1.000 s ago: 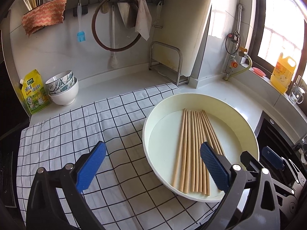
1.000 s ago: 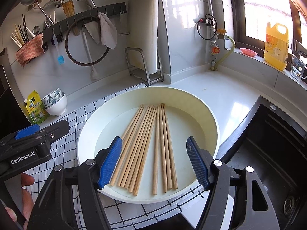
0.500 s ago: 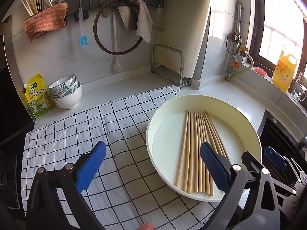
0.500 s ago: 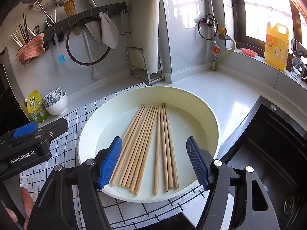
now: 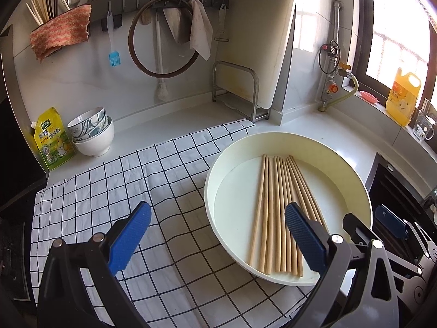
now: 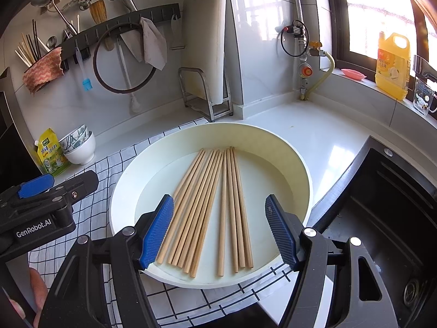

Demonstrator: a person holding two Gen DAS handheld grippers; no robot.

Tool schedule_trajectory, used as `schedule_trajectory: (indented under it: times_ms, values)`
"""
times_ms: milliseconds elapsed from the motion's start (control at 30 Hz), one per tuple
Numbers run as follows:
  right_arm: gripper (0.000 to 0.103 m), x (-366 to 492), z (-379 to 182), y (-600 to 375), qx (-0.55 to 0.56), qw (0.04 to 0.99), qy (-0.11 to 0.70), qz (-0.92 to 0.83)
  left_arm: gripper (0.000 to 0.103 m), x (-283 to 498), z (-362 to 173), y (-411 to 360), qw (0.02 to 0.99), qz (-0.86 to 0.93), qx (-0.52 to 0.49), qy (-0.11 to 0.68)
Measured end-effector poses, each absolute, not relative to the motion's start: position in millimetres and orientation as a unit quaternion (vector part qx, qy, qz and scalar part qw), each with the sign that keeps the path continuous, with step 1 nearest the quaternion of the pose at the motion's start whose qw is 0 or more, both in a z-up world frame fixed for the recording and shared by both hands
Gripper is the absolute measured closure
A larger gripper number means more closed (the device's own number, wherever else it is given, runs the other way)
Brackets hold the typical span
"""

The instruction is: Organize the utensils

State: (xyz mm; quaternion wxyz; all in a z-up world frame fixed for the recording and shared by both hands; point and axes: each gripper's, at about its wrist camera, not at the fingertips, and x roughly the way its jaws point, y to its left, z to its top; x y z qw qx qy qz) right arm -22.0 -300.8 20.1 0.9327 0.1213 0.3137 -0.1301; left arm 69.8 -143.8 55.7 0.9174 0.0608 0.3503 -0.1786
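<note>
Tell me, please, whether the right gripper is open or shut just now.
Open. The right gripper has its blue pads spread wide, empty, above the near ends of the chopsticks lying in the cream basin.

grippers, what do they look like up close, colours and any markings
Both are black plastic frames with silver pivot screws. The left gripper and right gripper each carry two fingers faced with ribbed blue pads. White "GenRobot.AI" lettering shows on the left gripper's body in the right wrist view. No cables or sleeves are visible.
</note>
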Motion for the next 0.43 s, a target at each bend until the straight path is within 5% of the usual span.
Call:
schedule_trajectory:
  times_ms: [433]
  values:
    - [0.036, -21.9, 18.0, -300.7, 0.122, 0.932, 0.315, -0.130, 0.006, 71.2, 51.9, -143.5, 0.914, -0.182, 0.061, 0.357]
